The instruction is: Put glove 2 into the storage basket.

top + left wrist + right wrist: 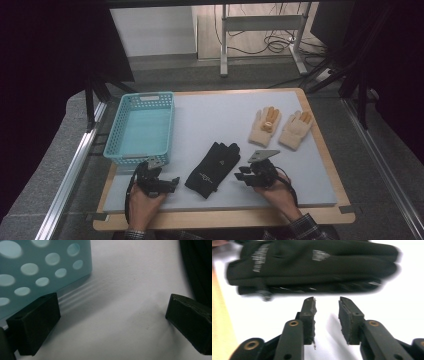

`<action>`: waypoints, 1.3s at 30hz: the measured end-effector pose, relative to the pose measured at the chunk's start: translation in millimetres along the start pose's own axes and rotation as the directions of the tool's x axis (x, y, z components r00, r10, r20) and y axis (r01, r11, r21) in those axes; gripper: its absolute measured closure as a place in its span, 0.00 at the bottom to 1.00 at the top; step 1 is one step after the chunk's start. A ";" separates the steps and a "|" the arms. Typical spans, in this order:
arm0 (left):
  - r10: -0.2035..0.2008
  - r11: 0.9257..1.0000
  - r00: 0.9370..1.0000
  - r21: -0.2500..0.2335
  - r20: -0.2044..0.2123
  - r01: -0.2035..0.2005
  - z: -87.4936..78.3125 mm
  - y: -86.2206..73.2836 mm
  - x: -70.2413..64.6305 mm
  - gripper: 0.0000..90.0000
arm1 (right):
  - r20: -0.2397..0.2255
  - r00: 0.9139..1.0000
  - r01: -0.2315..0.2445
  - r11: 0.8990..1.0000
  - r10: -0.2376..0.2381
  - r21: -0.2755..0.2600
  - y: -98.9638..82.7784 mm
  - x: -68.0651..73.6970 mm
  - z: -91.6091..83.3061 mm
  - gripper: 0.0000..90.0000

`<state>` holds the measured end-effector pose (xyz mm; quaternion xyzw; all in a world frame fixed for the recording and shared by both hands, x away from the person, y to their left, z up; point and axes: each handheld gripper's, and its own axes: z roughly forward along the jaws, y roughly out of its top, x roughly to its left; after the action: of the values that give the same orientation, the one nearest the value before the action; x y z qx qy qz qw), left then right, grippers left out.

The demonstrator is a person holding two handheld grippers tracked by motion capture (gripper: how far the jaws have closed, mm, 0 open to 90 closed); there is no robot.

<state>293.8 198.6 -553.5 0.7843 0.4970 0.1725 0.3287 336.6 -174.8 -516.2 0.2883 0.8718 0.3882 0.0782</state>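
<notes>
High view: nearest the table's front edge we see the left gripper (172, 181), jaws wide apart and empty, and the right gripper (241, 174), jaws part-open with nothing between them. Between the 2 lies the black glove pair (213, 168), flat and unheld. Farther, the blue basket (121, 125) at the left edge holds nothing; 2 cream gloves (281, 126) wait near the right edge. We judge sorting barely begun. Open board lies between gloves and basket.
</notes>
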 end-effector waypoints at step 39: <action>0.013 1.000 1.000 -0.022 0.004 -0.013 -2.7 -0.9 -1.3 0.07 | 0.308 0.945 -0.107 0.994 0.113 -0.039 -52.4 -75.3 -43.7 0.21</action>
<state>291.0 198.7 -552.1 0.7844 0.4892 0.1785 0.3370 359.6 -272.7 -530.6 0.3930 0.8271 0.3511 0.1953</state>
